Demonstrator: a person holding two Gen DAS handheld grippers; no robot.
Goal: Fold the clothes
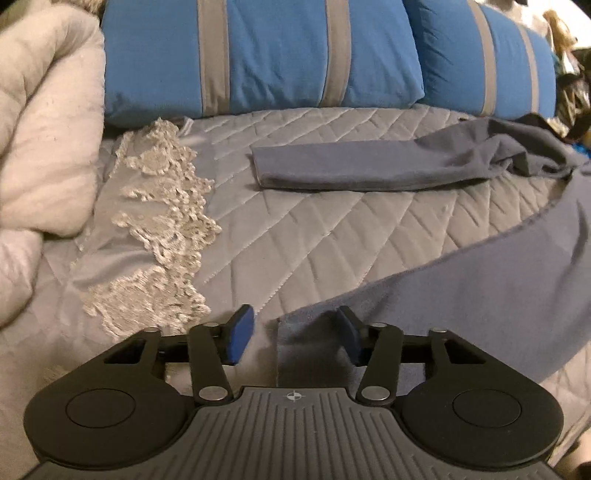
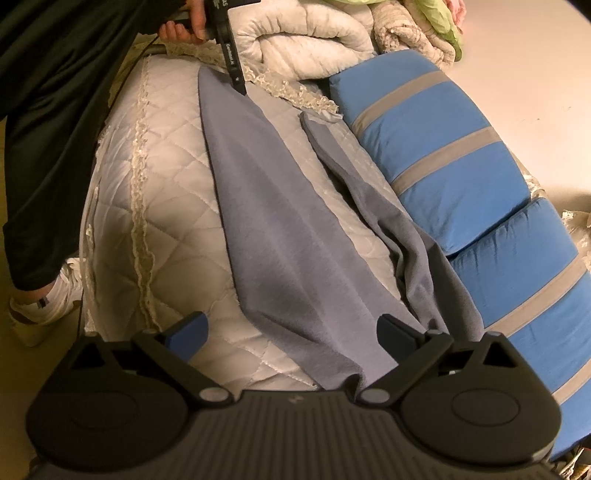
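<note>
Quilted grey bedspread (image 1: 332,229) with lace trim (image 1: 166,221), blue striped pillows (image 1: 258,59), white comforter (image 1: 40,129), plain wall (image 2: 517,55).

In front of me is the bed (image 1: 332,236), covered with a grey quilted spread. On it lie a blue-grey garment (image 1: 369,170) with one sleeve stretched out, two blue pillows (image 1: 280,59) with grey stripes, a lace-edged cloth (image 1: 162,221), and a bundled pale comforter (image 1: 44,129).

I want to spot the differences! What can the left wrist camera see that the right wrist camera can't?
Only the left wrist view shows the left gripper from behind, its pads apart around the grey garment's corner. Only the right wrist view shows the open right gripper, a hand and a white shoe. Both show the garment, quilted bedspread and blue pillows.
</note>
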